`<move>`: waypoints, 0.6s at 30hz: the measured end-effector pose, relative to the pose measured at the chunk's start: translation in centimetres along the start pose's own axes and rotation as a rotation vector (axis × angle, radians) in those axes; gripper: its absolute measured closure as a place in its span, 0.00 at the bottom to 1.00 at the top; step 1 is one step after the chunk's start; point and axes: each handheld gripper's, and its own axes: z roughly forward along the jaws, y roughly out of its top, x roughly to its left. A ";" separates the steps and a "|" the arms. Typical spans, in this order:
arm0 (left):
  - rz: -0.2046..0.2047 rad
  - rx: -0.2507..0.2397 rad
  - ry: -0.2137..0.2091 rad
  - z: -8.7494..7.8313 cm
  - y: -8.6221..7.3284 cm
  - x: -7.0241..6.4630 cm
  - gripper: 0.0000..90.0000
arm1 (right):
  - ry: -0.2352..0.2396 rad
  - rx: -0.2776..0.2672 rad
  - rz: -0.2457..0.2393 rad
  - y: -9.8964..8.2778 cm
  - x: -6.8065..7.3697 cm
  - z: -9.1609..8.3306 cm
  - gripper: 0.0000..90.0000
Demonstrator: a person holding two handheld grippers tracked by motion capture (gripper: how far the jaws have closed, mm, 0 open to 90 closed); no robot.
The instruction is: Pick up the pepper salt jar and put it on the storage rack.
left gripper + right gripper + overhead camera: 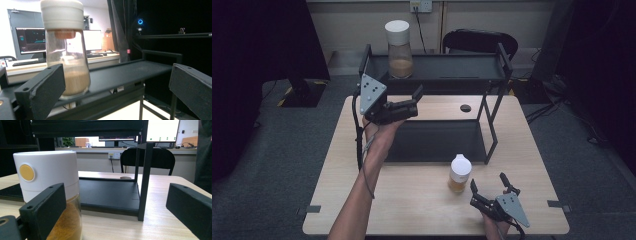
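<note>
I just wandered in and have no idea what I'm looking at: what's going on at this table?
A person at a wooden table holds a hand-held gripper in each hand. The left hand-held gripper is raised, jaws open, near a tall jar with a white lid that stands on the top shelf of a black rack. The right hand-held gripper, also open, sits low by a smaller white-lidded jar on the table in front of the rack. Neither jar is gripped.
</note>
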 end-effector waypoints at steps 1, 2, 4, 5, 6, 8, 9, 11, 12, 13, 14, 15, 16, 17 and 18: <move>0.005 0.000 -0.002 -0.7 -0.3 -0.2 0.00 | 0.000 0.000 0.000 0.0 0.0 0.0 0.02; 0.005 0.000 -0.002 -0.7 -0.3 -0.2 0.00 | -0.001 0.000 0.000 0.0 0.0 0.0 0.02; 0.001 -0.010 -0.012 -1.6 -0.7 -0.4 0.00 | -0.002 -0.001 0.001 0.0 0.0 0.0 0.02; 0.003 -0.012 -0.013 -1.9 -0.8 -0.5 0.00 | -0.002 -0.001 0.001 0.0 0.0 0.0 0.02; 0.009 -0.021 -0.014 -2.3 -1.1 -0.7 0.00 | -0.002 -0.001 0.001 0.0 0.0 0.0 0.02; 0.008 -0.043 -0.011 -3.1 -1.9 -1.0 0.00 | -0.002 -0.001 0.001 0.0 0.0 0.0 0.02; 0.009 -0.048 -0.014 -3.3 -2.2 -1.1 0.00 | -0.002 0.000 0.000 0.0 0.0 0.0 0.02; 0.000 -0.036 -0.028 -3.7 -2.6 -1.1 0.00 | 0.000 0.000 0.000 0.0 0.0 0.0 0.02; -0.001 -0.033 -0.030 -3.9 -2.9 -1.2 0.00 | 0.000 0.000 0.000 0.0 0.0 0.0 0.02; 0.001 -0.029 -0.028 -4.1 -3.1 -1.3 0.00 | 0.001 0.000 -0.001 0.0 0.0 0.0 0.02; -0.007 -0.031 -0.027 -4.3 -3.5 -1.4 0.00 | 0.001 0.000 0.000 0.0 0.0 0.0 0.02; -0.016 -0.030 -0.031 -4.5 -3.7 -1.4 0.00 | 0.000 0.000 0.000 0.0 0.0 0.0 0.02; -0.021 -0.029 -0.031 -4.6 -4.0 -1.4 0.00 | -0.002 -0.001 0.001 0.0 0.0 0.0 0.02; -0.025 -0.027 -0.032 -4.8 -4.3 -1.5 0.00 | -0.003 -0.001 0.001 0.0 0.0 0.0 0.02; -0.026 -0.023 -0.034 -4.9 -4.6 -1.5 0.00 | -0.004 -0.001 0.001 0.0 0.1 0.0 0.02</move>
